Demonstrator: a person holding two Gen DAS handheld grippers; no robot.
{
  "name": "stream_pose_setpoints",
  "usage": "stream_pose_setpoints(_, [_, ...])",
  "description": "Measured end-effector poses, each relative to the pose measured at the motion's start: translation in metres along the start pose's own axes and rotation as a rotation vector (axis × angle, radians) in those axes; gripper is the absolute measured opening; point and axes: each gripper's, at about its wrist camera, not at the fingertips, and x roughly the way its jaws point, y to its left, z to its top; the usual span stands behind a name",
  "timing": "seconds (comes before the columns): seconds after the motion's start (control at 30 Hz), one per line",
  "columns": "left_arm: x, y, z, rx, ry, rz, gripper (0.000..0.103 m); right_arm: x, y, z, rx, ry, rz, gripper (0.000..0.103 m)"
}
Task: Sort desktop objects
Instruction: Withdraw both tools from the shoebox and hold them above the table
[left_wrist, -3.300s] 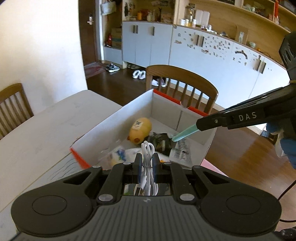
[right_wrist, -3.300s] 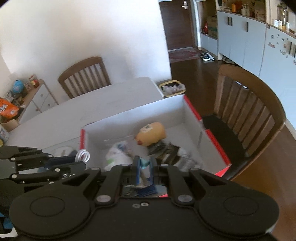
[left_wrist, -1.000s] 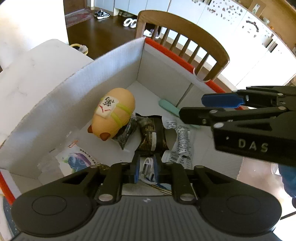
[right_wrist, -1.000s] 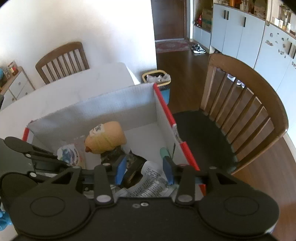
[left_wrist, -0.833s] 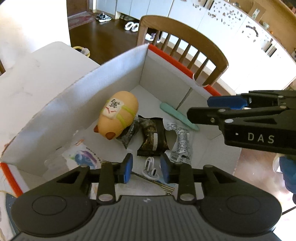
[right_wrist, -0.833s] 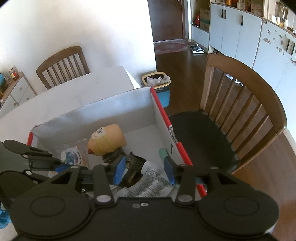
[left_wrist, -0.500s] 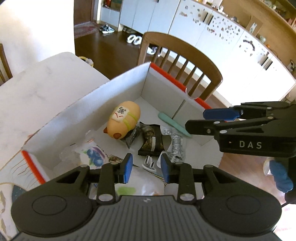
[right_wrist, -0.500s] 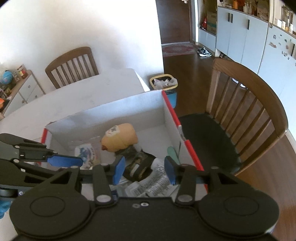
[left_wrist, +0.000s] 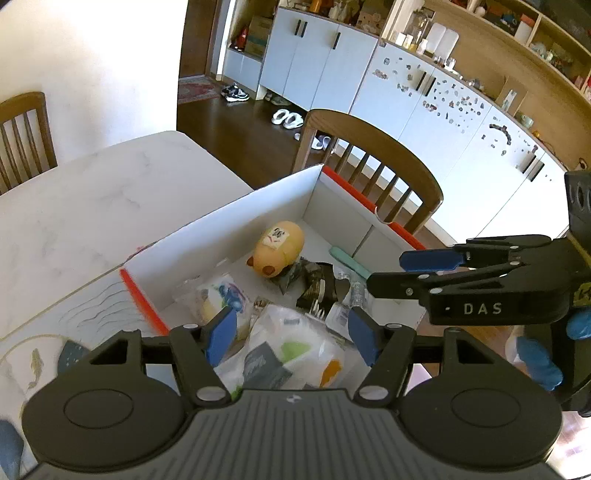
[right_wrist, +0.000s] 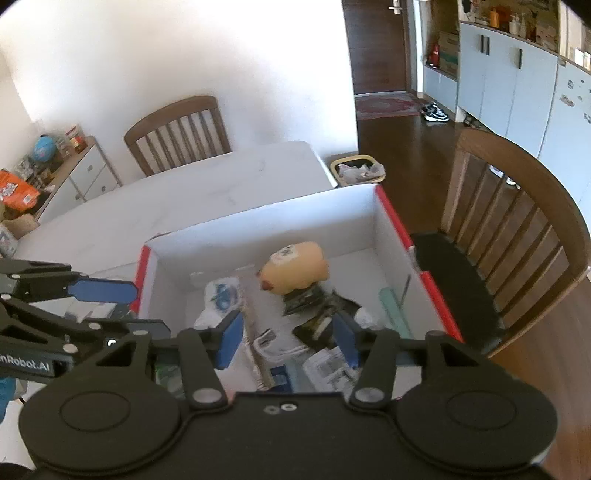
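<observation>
A white cardboard box with red edges stands on the table and also shows in the right wrist view. In it lie a yellow plush toy, a mint green stick, dark snack packets, a white cable and plastic packs. My left gripper is open and empty above the box's near end. My right gripper is open and empty above the box, and it shows at the right in the left wrist view.
A wooden chair stands right behind the box. Another chair stands at the table's far side. A patterned mat lies on the white table left of the box. A bin stands on the floor.
My left gripper let go of the white cable into the box, my right gripper let go of the green stick. Both opened wide and have pulled up and back from the box.
</observation>
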Motion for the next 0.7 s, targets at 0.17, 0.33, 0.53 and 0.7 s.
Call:
stream_pose_setpoints(0.17, [-0.017,0.007,-0.012,0.014,-0.017,0.021,0.066,-0.003,0.017,-0.007,-0.017,-0.004,-0.001,0.059])
stream_pose_setpoints(0.33, [-0.03,0.016,-0.023,0.024,-0.031,0.042,0.073,-0.004,0.034,-0.014,-0.026,-0.009,-0.004,0.064])
stream_pose_setpoints(0.53, [-0.043,0.023,-0.037,0.051,-0.043,0.073,0.079,-0.009,0.051,-0.022,-0.03,-0.019,-0.004,0.071])
stream_pose_setpoints(0.7, [-0.052,0.029,-0.046,0.062,-0.05,0.092,0.086,-0.014,0.062,-0.028,-0.034,-0.03,-0.002,0.078])
